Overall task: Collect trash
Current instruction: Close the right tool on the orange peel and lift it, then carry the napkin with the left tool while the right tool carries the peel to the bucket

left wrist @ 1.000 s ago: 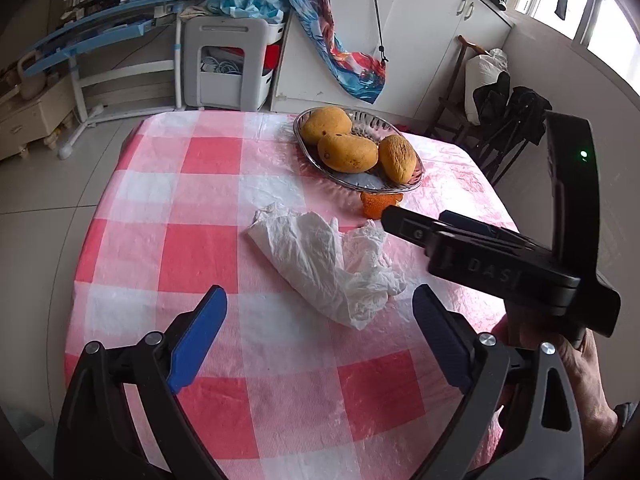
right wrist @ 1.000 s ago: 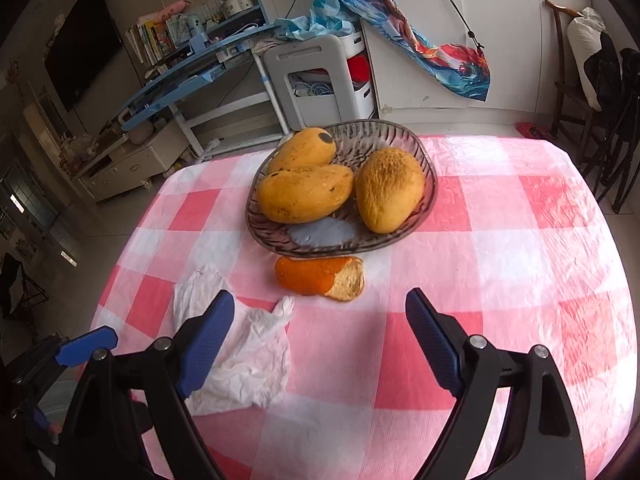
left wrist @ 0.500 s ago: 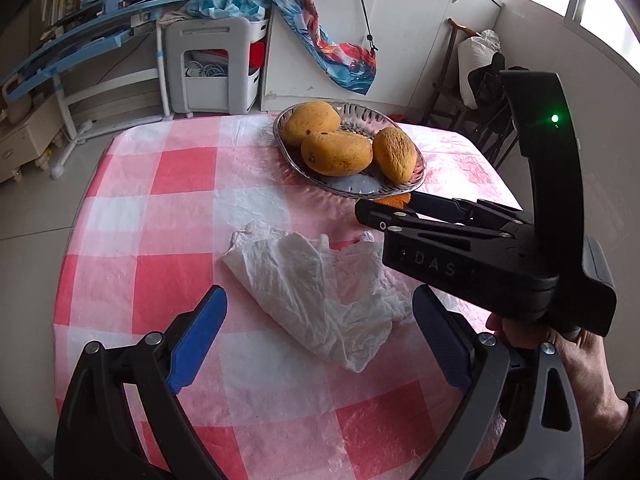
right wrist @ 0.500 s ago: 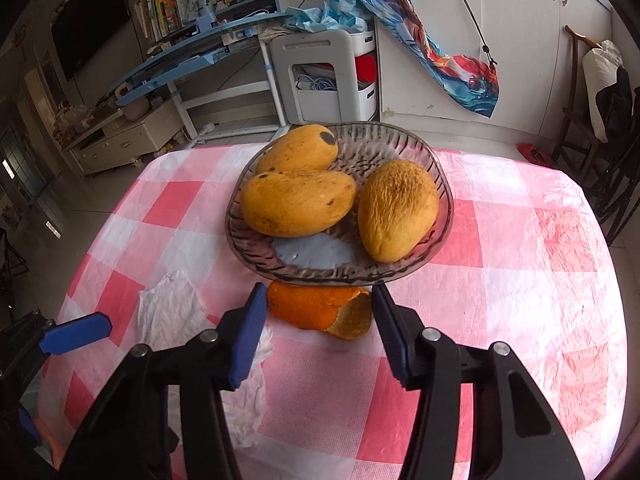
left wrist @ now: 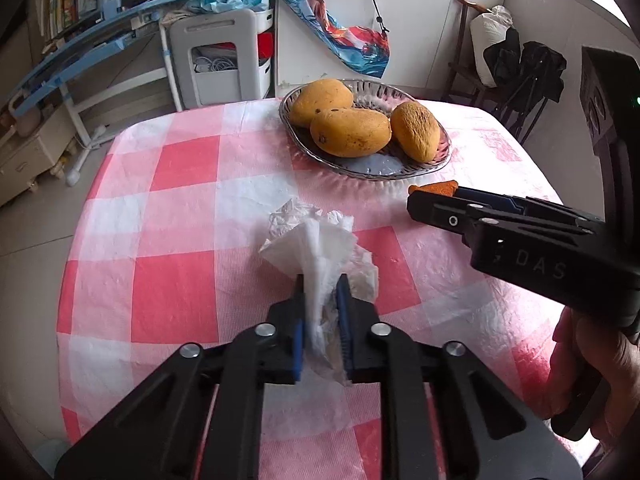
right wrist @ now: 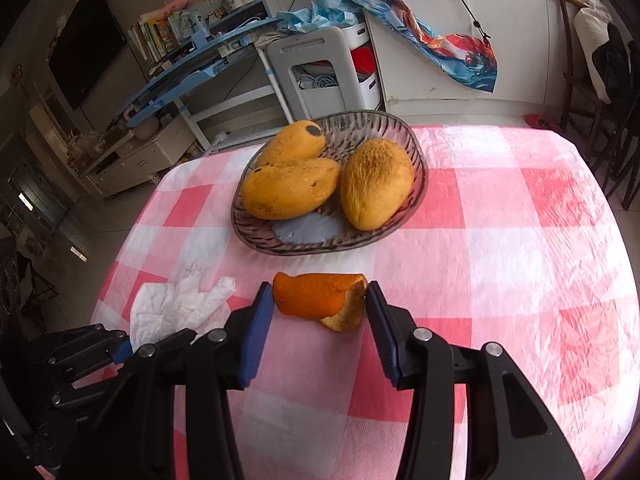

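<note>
The left hand-held gripper (left wrist: 322, 300) is pinching the crumpled tissue (left wrist: 320, 248) while the right hand-held gripper (right wrist: 320, 312) is straddling the orange peel (right wrist: 320, 298), jaws parted, needing to squeeze shut next.

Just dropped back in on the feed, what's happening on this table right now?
A person is clearing trash with a gripper in each hand. The left gripper is shut on the crumpled white tissue, bunching it up off the checked tablecloth. The right gripper is open, its fingers on either side of the orange peel, which lies just in front of the glass dish holding three mangoes. The peel is not gripped yet.
</note>
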`<state>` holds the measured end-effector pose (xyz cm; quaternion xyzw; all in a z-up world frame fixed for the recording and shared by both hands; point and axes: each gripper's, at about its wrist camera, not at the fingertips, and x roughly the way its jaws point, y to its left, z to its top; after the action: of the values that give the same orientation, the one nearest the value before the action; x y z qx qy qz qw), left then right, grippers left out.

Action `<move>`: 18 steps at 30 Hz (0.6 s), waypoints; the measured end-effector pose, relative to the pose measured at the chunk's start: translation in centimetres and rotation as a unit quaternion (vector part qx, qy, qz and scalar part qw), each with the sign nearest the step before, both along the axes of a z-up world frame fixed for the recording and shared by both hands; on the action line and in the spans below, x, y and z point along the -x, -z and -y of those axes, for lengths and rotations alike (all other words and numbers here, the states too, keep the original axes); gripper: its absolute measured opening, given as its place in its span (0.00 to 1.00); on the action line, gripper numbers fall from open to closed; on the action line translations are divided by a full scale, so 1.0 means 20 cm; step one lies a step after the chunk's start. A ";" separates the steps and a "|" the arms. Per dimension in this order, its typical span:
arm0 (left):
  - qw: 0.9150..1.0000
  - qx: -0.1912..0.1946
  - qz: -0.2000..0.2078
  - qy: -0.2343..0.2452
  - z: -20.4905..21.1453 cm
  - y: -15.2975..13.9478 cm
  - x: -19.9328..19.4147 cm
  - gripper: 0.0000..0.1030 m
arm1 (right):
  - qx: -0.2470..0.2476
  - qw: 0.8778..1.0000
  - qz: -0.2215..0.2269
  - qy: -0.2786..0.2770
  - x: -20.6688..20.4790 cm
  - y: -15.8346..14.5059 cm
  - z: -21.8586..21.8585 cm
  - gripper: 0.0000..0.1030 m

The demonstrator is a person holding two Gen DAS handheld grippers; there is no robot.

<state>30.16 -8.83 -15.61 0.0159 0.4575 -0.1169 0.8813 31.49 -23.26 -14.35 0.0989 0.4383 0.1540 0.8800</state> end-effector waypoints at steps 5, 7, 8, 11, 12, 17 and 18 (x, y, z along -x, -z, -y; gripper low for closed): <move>1.000 0.005 0.012 -0.008 -0.06 -0.06 0.10 0.08 | -0.038 0.999 0.002 0.004 0.11 -0.07 0.03 0.45; 1.000 0.009 0.020 -0.015 -0.10 -0.11 0.16 0.08 | -0.046 0.999 0.009 0.001 0.17 -0.11 0.03 0.45; 0.999 0.010 0.026 -0.020 -0.12 -0.14 0.19 0.08 | -0.051 0.999 0.013 0.000 0.20 -0.13 0.03 0.45; 0.998 0.008 0.046 -0.030 -0.16 -0.23 0.29 0.08 | -0.064 0.998 0.029 -0.002 0.30 -0.21 0.05 0.45; 0.998 0.006 0.053 -0.032 -0.17 -0.26 0.33 0.08 | -0.067 0.997 0.036 -0.002 0.33 -0.24 0.05 0.45; 0.995 0.004 0.089 -0.042 -0.21 -0.39 0.50 0.08 | -0.078 0.995 0.054 -0.002 0.47 -0.31 0.07 0.45; 0.995 0.006 0.092 -0.044 -0.21 -0.41 0.54 0.08 | -0.080 0.995 0.056 -0.001 0.49 -0.32 0.07 0.45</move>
<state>19.45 -4.54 -7.51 0.0012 0.3743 -0.0782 0.9240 21.71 -24.71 -8.04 0.1597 0.3745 0.1953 0.8922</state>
